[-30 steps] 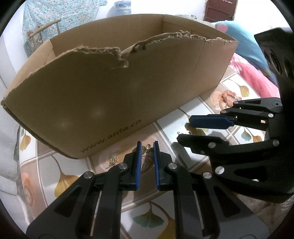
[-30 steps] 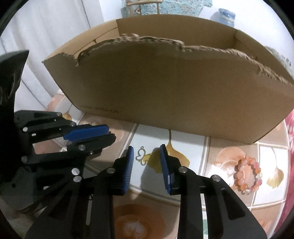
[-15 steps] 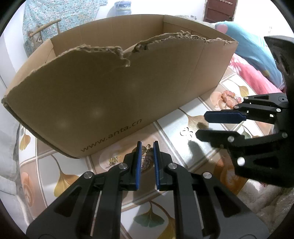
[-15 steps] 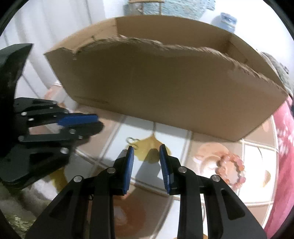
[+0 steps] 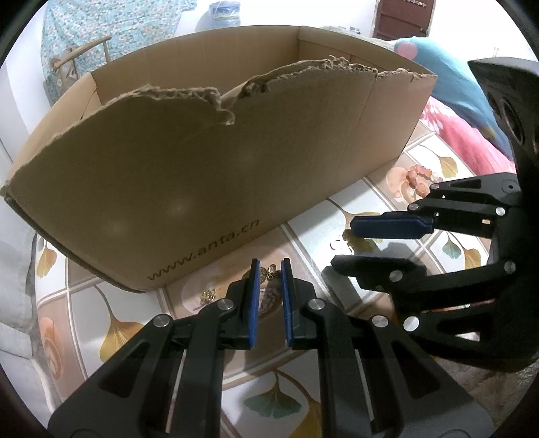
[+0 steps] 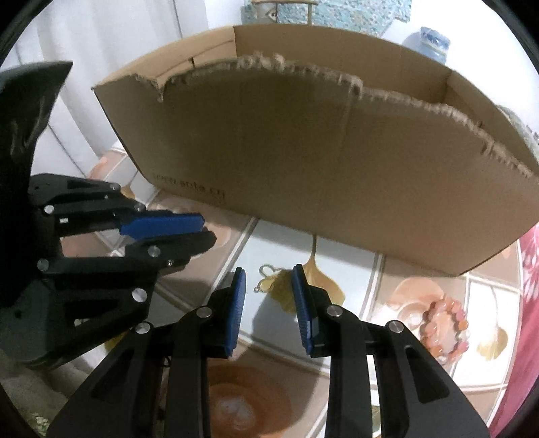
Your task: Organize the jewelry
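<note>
My left gripper (image 5: 270, 262) is open by a narrow gap, low over the table. A small gold earring (image 5: 269, 271) lies at its tips, with no pad pressing on it. A second gold earring (image 5: 209, 296) rests left of the left finger. My right gripper (image 6: 268, 269) stands open above a silver hook charm (image 6: 267, 279) lying on the table between its tips. An orange bead bracelet (image 6: 444, 320) lies to the right. The torn cardboard box (image 5: 202, 168) stands just behind. The two grippers are close side by side: the right gripper (image 5: 343, 243), the left gripper (image 6: 207, 232).
The tablecloth (image 5: 337, 387) has a tile and ginkgo-leaf print. The box's (image 6: 337, 151) near wall is torn low along its top edge. Pink and blue bedding (image 5: 454, 128) lies at the right. A blue jar (image 5: 224, 13) and a chair stand behind the box.
The right gripper swung out to the right half a second ago and has come back over the silver charm. The left gripper and the earrings have not moved.
</note>
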`<state>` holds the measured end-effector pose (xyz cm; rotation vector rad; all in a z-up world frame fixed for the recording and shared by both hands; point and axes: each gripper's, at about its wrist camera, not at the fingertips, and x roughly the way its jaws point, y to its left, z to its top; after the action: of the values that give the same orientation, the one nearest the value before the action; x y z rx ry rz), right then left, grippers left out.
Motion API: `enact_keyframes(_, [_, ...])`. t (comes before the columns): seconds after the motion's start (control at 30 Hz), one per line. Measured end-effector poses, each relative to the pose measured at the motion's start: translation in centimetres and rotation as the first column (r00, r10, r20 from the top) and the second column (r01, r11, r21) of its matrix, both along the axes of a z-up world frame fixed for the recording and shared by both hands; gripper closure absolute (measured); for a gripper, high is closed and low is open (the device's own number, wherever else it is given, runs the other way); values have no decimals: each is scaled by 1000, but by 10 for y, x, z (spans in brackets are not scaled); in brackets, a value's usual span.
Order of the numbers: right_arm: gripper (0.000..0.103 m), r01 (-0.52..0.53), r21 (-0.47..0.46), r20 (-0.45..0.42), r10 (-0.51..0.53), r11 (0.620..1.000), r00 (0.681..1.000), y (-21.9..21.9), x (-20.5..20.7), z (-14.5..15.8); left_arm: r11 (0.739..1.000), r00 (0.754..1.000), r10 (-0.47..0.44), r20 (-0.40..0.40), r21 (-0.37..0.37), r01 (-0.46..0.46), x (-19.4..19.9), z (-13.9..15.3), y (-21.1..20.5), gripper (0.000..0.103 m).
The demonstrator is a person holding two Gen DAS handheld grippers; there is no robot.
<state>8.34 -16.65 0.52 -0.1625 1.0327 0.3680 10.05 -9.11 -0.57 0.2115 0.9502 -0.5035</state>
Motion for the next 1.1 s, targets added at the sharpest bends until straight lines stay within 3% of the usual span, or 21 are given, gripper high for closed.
enact_keyframes(0.23, [87, 13, 20, -14, -13, 1000, 1000, -6, 5, 1, 1000, 1000, 1, 1, 0, -1, 1, 0, -1, 92])
enact_keyframes(0.73, [88, 21, 67, -12, -21, 998, 1000, -35, 1, 8, 1000, 1000, -13, 15, -5, 13, -2, 1, -2, 92])
enact_keyframes(1.1, [88, 28, 74, 57, -32, 997, 998, -51, -18, 38, 998, 997, -42, 65, -32, 44, -22, 25, 0, 92])
